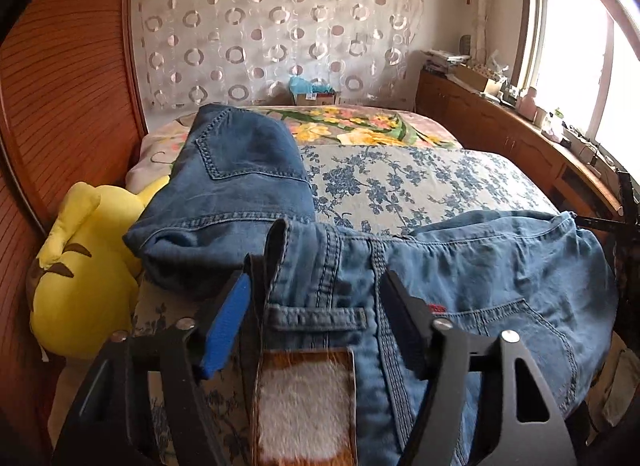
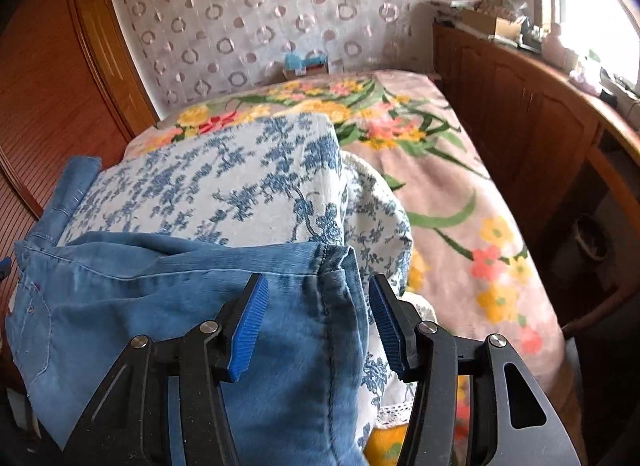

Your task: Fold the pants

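Observation:
Blue denim pants (image 1: 460, 266) lie on the bed's blue-flowered cover (image 1: 400, 181). In the left wrist view the waistband with its leather patch (image 1: 306, 402) sits between the fingers of my left gripper (image 1: 316, 286), whose jaws stand wide apart around it. One leg (image 1: 236, 181) is folded back toward the far left. In the right wrist view my right gripper (image 2: 314, 290) is open, its blue pads either side of a denim seam edge (image 2: 324, 306) of the pants.
A yellow plush toy (image 1: 88, 266) lies at the bed's left edge by a wooden wardrobe (image 1: 60, 85). A flowered pink blanket (image 2: 440, 185) covers the far and right side. A wooden cabinet (image 2: 520, 125) with clutter runs under the window at right.

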Motion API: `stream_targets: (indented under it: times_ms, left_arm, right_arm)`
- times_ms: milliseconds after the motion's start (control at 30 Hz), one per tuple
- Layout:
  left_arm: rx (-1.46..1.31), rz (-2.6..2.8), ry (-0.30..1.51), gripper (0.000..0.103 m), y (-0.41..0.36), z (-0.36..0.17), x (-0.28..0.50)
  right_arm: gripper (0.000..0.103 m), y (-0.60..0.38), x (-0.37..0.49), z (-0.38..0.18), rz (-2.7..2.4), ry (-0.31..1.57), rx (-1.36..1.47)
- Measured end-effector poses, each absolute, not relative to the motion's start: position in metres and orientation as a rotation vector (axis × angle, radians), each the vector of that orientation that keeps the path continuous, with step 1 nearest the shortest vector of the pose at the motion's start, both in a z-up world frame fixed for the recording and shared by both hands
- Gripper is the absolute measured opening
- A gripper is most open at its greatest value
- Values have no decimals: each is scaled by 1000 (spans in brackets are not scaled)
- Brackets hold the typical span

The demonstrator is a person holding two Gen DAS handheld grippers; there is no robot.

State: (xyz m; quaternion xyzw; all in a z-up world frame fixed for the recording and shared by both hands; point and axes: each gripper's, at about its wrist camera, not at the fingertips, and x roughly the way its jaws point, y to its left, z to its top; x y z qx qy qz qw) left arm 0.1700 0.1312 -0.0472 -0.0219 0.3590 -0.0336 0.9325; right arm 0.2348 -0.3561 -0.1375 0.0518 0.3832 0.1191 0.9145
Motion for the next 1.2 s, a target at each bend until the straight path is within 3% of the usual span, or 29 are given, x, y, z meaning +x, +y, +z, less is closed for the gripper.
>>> stream_targets:
  times_ms: [100, 167, 200, 233, 267, 333, 700, 867, 933, 1000, 1067, 1167, 1200]
  left_arm:
    - [-21, -70, 740, 48, 128, -49, 179]
    - [-5, -57, 747, 32, 128, -50, 184]
    - [0, -55, 750, 30, 128, -50, 187]
    - [3, -58, 750, 17, 129, -50, 188]
    - [6, -54, 750, 3, 130, -50, 189]
    - [28, -32, 733, 3, 130, -48, 186]
    - [-8, 45, 565, 3, 147, -1, 190]
    - [-4, 25, 614, 3, 141, -11, 213]
    - [3, 22, 628, 3, 137, -14, 210]
    - [8, 22, 621, 6, 135, -14, 200]
    - [-8, 1, 621, 33, 137, -11, 188]
    - [-36, -25, 602, 64, 137, -6, 171]
    - [-41, -36, 603, 69, 135, -5, 167]
  right_arm:
    - [53, -355, 245, -137, 270, 810, 111]
    - [41, -355, 249, -138, 292, 823, 112]
    - [30, -356, 251, -136, 302, 823, 115]
    - [19, -358, 252, -134, 313, 819, 118]
    - [19, -360, 250, -132, 322, 812, 117]
    - [13, -361, 245, -126, 321, 773, 103]
    - [11, -361, 220, -68, 195, 486, 76]
    - [11, -341, 248, -89, 126, 545, 36]
    - [21, -336, 252, -97, 110, 580, 40]
    - [29, -335, 249, -101, 103, 596, 47]
    - [37, -336, 238, -103, 114, 601, 50]
    - [44, -337, 214, -97, 117, 600, 34]
    - [45, -339, 204, -97, 119, 601, 36]
